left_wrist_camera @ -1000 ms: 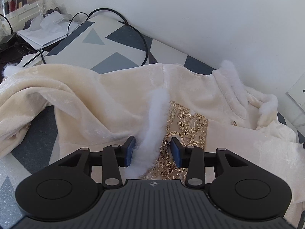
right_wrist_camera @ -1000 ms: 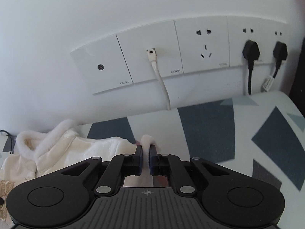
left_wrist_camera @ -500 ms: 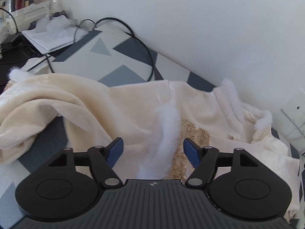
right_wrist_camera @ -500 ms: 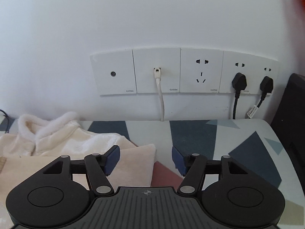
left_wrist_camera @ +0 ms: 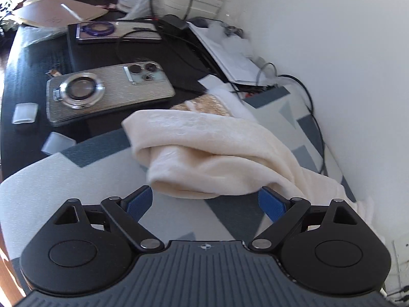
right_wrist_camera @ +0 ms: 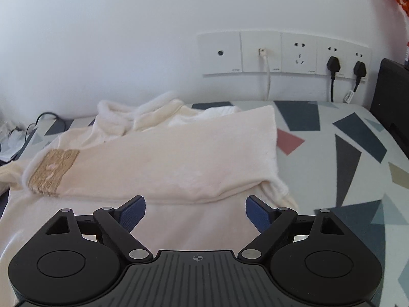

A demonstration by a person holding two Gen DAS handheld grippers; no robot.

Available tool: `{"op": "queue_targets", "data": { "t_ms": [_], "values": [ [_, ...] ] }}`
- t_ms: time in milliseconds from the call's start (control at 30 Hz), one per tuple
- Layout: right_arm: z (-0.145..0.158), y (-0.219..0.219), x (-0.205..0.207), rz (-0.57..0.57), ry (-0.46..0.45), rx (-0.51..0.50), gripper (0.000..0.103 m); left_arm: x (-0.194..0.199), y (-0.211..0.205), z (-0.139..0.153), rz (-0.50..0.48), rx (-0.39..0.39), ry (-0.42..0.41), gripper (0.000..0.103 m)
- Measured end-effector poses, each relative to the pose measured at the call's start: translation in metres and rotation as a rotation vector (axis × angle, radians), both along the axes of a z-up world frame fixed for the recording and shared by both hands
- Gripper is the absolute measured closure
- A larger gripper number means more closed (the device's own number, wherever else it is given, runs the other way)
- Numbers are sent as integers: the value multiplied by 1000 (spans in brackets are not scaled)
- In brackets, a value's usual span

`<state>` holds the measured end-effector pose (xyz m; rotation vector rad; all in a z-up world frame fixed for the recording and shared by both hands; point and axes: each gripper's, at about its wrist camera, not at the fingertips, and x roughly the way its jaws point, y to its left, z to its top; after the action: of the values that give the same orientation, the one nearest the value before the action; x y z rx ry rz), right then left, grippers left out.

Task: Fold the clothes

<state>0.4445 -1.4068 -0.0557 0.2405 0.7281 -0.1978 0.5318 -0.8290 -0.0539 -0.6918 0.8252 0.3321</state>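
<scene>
Cream plush fabric, a fleecy garment [right_wrist_camera: 163, 158] with a gold embroidered patch [right_wrist_camera: 52, 172], lies spread on the geometric-patterned grey, white and dark blue surface [right_wrist_camera: 358, 138] below a white wall with a row of sockets [right_wrist_camera: 283, 52]. One sleeve is laid diagonally across the body, its cuffed end toward the left. The right gripper [right_wrist_camera: 195, 213] hovers empty just in front of that folded sleeve, jaws wide apart. The left gripper [left_wrist_camera: 205, 204] is likewise spread and holds nothing; the other sleeve [left_wrist_camera: 204, 158], a rumpled roll, lies directly ahead of it, long axis running left-to-right, near a silver phone [left_wrist_camera: 110, 92]. The left gripper looks nearer, so that sleeve probably comes next.
</scene>
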Motion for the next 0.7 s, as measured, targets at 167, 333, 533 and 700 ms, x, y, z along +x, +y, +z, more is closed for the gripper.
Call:
{"op": "queue_targets", "data": {
  "t_ms": [167,333,533,700],
  "values": [
    [-10,35,11,57,64,-35,19,-3,21,-11,53,-95,2,11],
    [-11,49,9,57,79,-33,19,4,28,-18,93,-169,-19,2],
    [-10,53,1,33,91,-43,19,25,22,-14,65,-66,14,77],
    [-6,42,-10,-26,73,-37,19,30,-26,34,-66,179,-151,91]
  ]
}}
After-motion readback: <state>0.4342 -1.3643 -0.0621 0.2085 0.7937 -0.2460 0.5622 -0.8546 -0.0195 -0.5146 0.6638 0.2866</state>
